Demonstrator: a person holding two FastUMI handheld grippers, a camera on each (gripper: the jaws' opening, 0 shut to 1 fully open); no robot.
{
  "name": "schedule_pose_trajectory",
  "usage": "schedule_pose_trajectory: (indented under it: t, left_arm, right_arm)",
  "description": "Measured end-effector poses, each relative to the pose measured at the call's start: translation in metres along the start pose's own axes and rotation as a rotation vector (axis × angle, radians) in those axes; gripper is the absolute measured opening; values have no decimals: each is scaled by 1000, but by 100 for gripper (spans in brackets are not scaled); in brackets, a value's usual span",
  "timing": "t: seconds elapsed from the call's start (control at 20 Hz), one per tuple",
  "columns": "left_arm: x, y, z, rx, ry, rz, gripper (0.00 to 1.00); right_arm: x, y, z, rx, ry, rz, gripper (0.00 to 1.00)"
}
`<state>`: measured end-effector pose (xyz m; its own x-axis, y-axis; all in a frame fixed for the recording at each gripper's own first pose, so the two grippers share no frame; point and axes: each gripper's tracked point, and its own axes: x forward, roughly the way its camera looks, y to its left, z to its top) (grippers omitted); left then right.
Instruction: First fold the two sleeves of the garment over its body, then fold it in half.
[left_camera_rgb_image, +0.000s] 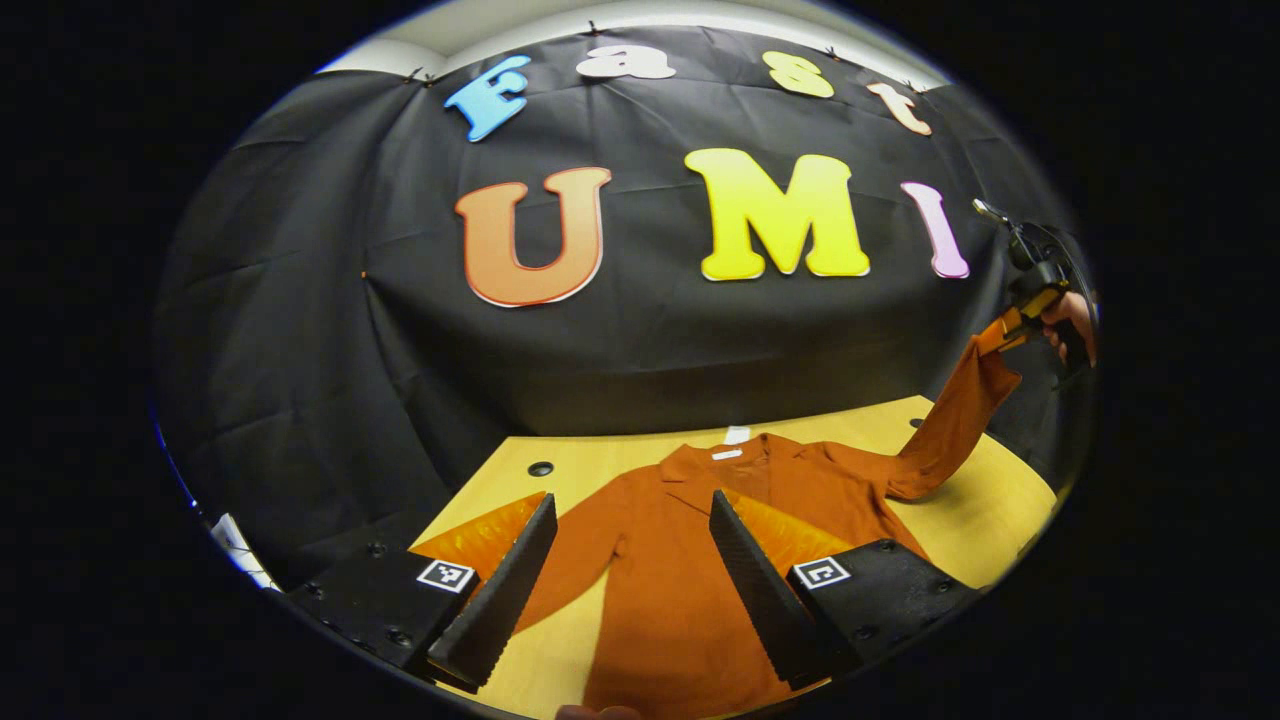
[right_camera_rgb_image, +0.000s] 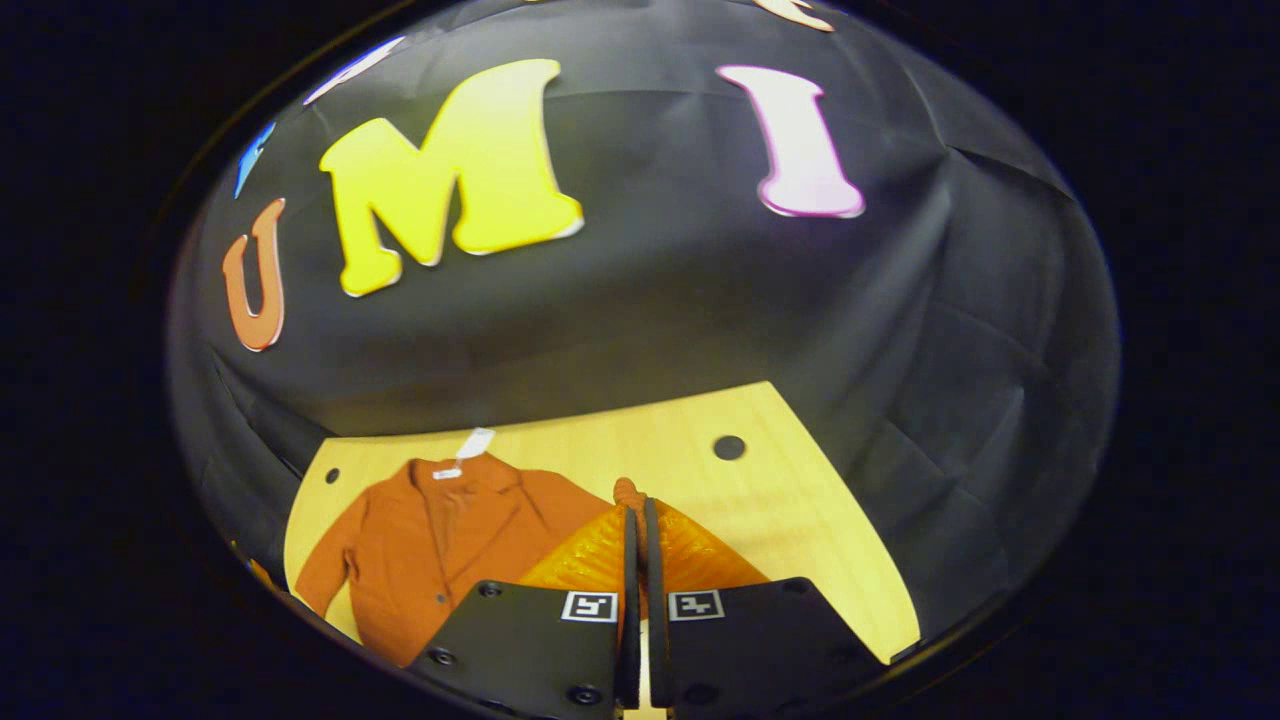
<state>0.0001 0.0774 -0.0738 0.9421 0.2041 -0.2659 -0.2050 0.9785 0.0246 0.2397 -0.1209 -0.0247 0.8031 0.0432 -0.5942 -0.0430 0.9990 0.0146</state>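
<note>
Garment: the rust-orange jacket (left_camera_rgb_image: 690, 560) lies flat and face up on the wooden tabletop (left_camera_rgb_image: 975, 530), collar toward the far edge by the black cloth wall, a small white tag (left_camera_rgb_image: 736, 435) just beyond the collar.
Right sleeve: lifted clear of the tabletop near its right edge; the cuff (left_camera_rgb_image: 990, 350) hangs from the right gripper (left_camera_rgb_image: 1015, 325), and the sleeve slopes down to the shoulder.
Right gripper state: in the right gripper view its fingers (right_camera_rgb_image: 637, 560) are pressed together on a fold of orange cloth (right_camera_rgb_image: 627, 490), so I judge it is pinching the cuff.
Left gripper state: the left gripper (left_camera_rgb_image: 630, 525) hovers over the jacket's body with its fingers spread wide, holding nothing.
Left sleeve: it lies out flat toward the left edge of the tabletop (right_camera_rgb_image: 320, 560), not yet folded.
Step in hand: likely carrying the right sleeve across onto the body.
Risk, slipping: the pinch takes little cloth near the cuff edge, so a quick swing could pull it free and drop the sleeve short.
Risk, dragging: pulling too high or too far could tug the shoulder and skew the jacket on the smooth wood.
Risk, bunching: releasing while the sleeve is slack could leave it twisted, spoiling the later fold in half.
</note>
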Motion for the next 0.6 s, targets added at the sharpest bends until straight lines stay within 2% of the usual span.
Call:
schedule_pose_trajectory:
  t: [0.3, 0.6]
  left_arm:
    - [1, 75, 1, -94, -22, 58, 99]
    - [-7, 130, 12, -123, -57, 77, 99]
  right_arm:
    - [19, 160, -2, -108, 14, 125, 4]
    - [71, 285, -57, -204, 111, 215, 4]
